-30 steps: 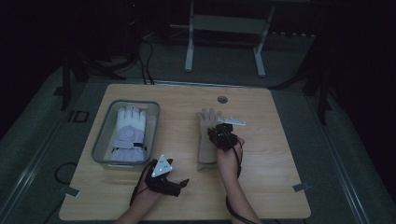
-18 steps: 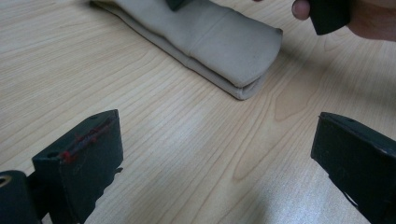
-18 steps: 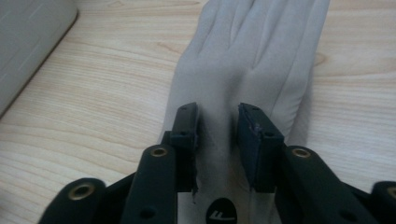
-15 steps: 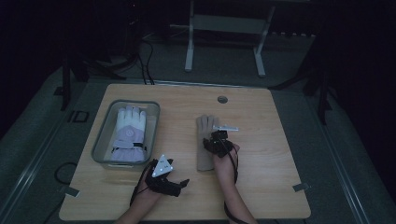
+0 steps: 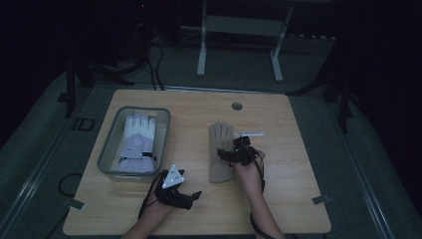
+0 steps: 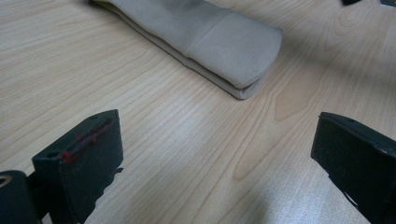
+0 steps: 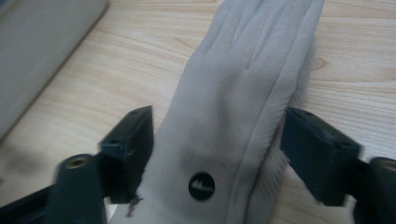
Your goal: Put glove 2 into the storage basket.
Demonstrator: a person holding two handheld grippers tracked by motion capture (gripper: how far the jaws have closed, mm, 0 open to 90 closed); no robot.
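Note:
A beige glove (image 5: 220, 154) lies flat on the wooden table, fingers pointing away from the person. My right gripper (image 5: 231, 152) sits low over its palm. In the right gripper view the glove (image 7: 243, 93) runs between the jaws of the right gripper (image 7: 219, 135), which have just been opening and stand either side of it. My left gripper (image 5: 191, 196) rests near the table's front edge. In the left gripper view the left gripper (image 6: 215, 140) is open with bare wood between its jaws, and the glove's cuff (image 6: 233, 51) lies ahead.
A clear tray (image 5: 107, 149) at the left of the table holds a white and lavender glove (image 5: 138, 142); the tray's side (image 7: 37, 56) is also visible in the right gripper view. A round cable hole (image 5: 237, 106) marks the far edge. A metal stand (image 5: 239, 45) is beyond the table.
The right gripper has drawn back a little toward the person and sunk lower over the beige glove, and its jaws have opened wide. The left gripper has stayed put.

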